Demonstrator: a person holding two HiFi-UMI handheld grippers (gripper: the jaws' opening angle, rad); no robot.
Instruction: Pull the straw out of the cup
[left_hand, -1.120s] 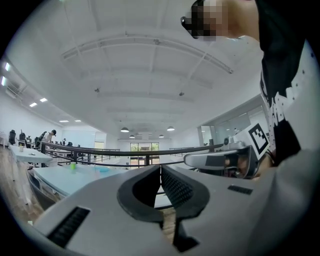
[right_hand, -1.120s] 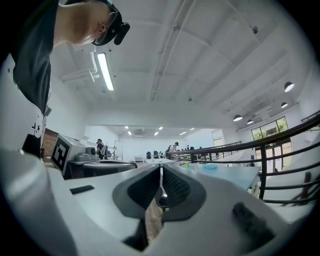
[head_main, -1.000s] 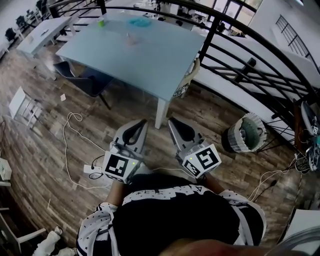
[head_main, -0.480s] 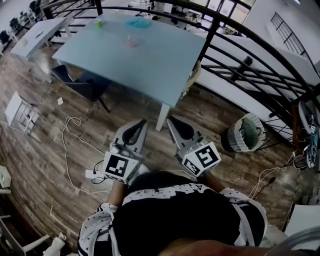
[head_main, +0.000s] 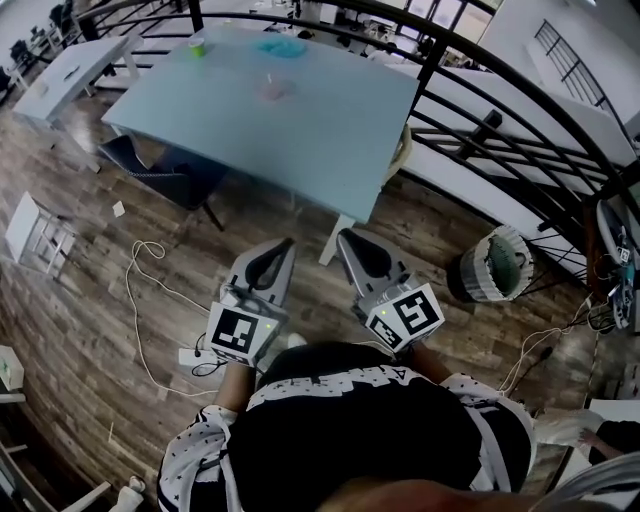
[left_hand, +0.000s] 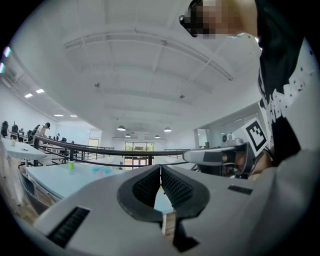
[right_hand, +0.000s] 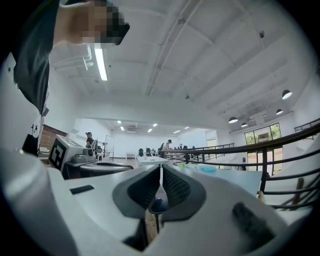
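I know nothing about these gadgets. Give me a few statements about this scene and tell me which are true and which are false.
1. The left tongs and the right tongs are both shut, with nothing held in them. True.
2. The right tongs are gripping the cup. False: the cup stands on the pale blue table, far from both tongs.
3. The waste basket sits on the table. False: the waste basket stands on the wood floor.
4. A white cable lies loose on the floor. True.
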